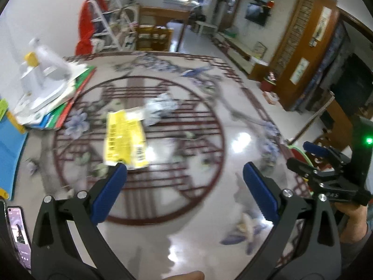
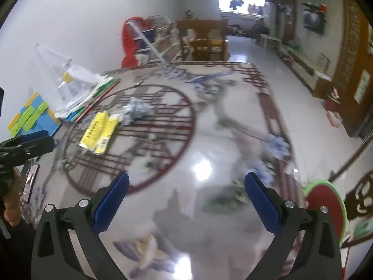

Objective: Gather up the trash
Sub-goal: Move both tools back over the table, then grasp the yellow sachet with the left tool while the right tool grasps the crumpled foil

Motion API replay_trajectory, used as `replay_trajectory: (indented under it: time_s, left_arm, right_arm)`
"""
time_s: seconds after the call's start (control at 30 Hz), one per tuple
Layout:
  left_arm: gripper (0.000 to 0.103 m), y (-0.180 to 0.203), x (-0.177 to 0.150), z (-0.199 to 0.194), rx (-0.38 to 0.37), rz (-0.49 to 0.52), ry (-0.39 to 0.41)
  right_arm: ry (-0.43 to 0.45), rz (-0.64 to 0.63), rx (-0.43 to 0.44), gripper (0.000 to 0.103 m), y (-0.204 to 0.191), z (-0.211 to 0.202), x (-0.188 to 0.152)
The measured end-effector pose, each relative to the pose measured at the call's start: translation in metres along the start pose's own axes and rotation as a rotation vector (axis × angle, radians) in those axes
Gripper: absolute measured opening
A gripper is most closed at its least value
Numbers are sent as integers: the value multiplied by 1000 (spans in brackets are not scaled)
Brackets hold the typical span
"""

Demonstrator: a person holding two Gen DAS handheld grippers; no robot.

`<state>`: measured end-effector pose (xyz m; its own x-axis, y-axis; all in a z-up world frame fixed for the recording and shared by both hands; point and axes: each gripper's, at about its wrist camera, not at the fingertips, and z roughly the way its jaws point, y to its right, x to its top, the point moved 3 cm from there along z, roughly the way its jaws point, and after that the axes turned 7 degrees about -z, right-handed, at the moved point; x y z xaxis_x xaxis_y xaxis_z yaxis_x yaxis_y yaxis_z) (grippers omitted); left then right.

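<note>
Gaping wide, left gripper point(image 1: 184, 175), right gripper point(image 2: 186, 183), both empty

Place: home, living room with hallway.
Floor point(image 2: 209, 154): glossy tile, round floral inlay.
Furnishings: wooden cabinet point(image 2: 202, 39); white ladder shelf point(image 1: 112, 28); low bench point(image 1: 235, 44) along wall.
Walls: framed picture point(image 1: 257, 11); wood panelling point(image 1: 300, 46).
</note>
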<state>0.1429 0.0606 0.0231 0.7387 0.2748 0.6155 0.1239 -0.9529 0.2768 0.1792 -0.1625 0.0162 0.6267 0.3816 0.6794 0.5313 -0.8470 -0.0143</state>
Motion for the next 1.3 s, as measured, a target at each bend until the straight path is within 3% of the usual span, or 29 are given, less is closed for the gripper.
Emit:
replay_trajectory:
  time_s: [0.13,0.3,0.6,0.83,1.17,1.3]
  left_arm:
    - [97,-35,4,19,78,-30,-6]
    - [97,-73,9,51,86,-125,-69]
    - [97,-92,27,104,117,-181,-109]
    - [97,-110,36,131,123,-211,-110]
    - [72,-128,37,147,139,-181,-105]
    - [65,-131,39,149,114,-177,-85]
  right_arm:
    - [-8,-41,31,96,-22,26,20]
    - [-24,-102,71,96,-43,63,41]
    - [-40,-143,149,95,-65,134,77]
    - [-57,-84,217,95,-67,185,103]
    - [-93,-63,260,95,-75,236,117]
    - [-100,-76,254,95,-81,248,119]
